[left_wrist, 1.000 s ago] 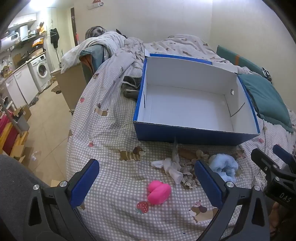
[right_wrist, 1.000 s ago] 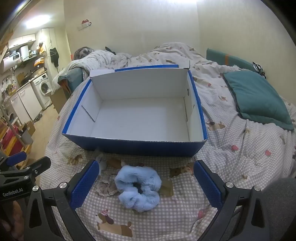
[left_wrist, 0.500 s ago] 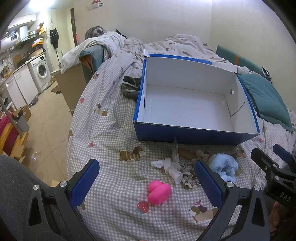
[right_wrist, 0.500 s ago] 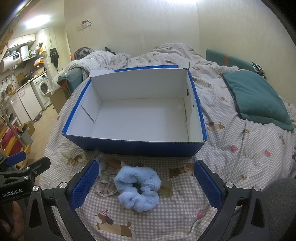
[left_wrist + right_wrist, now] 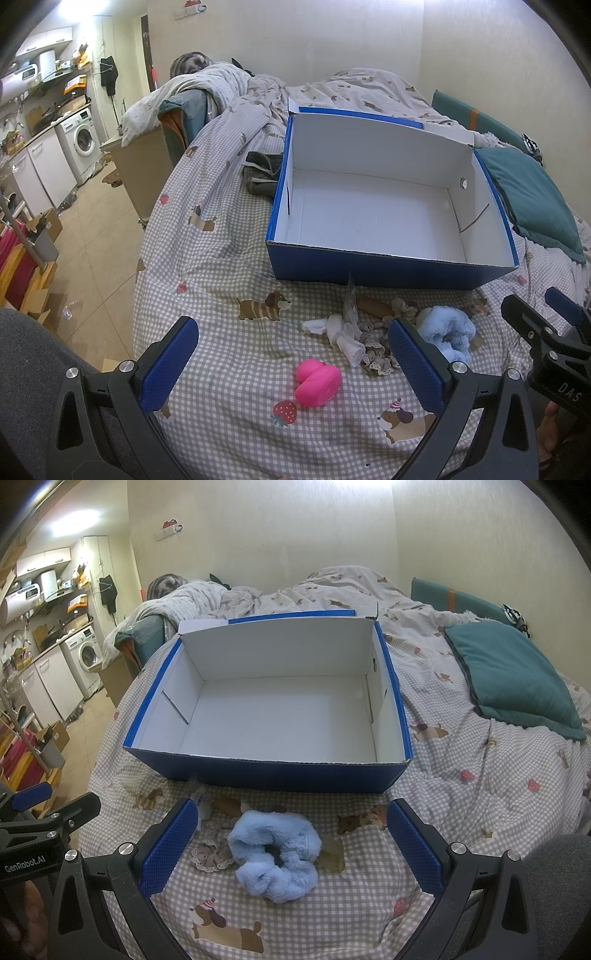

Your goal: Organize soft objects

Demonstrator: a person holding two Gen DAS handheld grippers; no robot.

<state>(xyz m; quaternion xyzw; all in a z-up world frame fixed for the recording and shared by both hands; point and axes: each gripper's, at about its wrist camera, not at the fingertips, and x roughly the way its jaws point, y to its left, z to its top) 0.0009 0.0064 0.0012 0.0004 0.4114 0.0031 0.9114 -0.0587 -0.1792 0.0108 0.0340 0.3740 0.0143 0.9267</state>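
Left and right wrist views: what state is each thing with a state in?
Blue cardboard box with white inside: open, empty.
Fluffy light-blue scrunchie: on the bedspread, outside the box, ungripped.
Pink soft toy: on the bedspread, ungripped.
White cloth piece: crumpled beside a beige lace scrunchie.
Left gripper: open.
Right gripper: open.

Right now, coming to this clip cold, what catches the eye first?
The big blue box with its bare white inside sits open mid-bed. In front of it lies a fluffy light-blue scrunchie, framed by the open right hand-held gripper. A bright pink soft toy lies nearer the left hand-held gripper, also open.
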